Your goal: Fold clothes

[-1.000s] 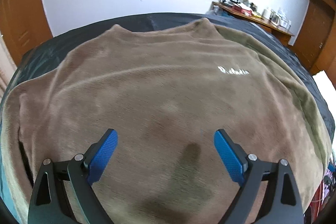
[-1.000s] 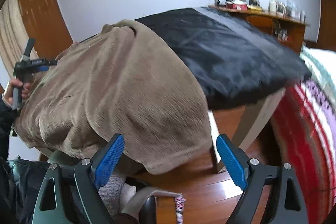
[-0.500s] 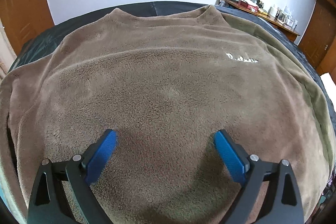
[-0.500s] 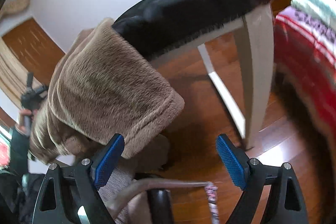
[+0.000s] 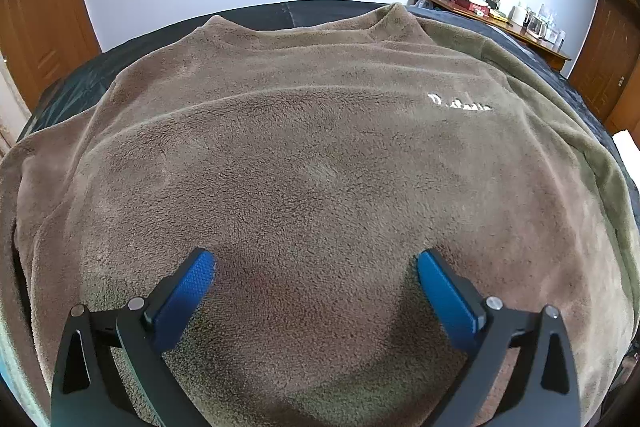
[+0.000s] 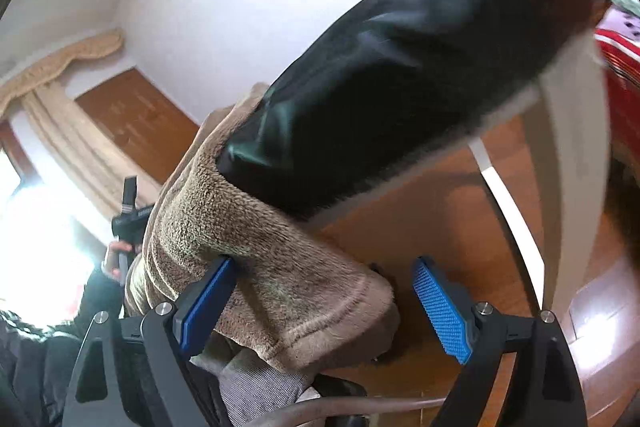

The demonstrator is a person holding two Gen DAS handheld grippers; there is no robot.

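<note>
Hanging off the black-covered table [image 6: 400, 67], fleece sweater [image 6: 256, 255] blocks view

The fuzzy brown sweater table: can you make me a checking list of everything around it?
Surface: table under a black cover.
Job's things: brown fleece sweater spread flat, collar far, one sleeve hanging over the edge.
Clutter: nothing seen on the table.
Grippers: left gripper opening over the sweater, holding nothing; right gripper open around the sleeve end.
Cables: nothing seen clearly.
Surroundings: white wall, wooden doors, crowded sideboard, curtain, wooden floor.
</note>
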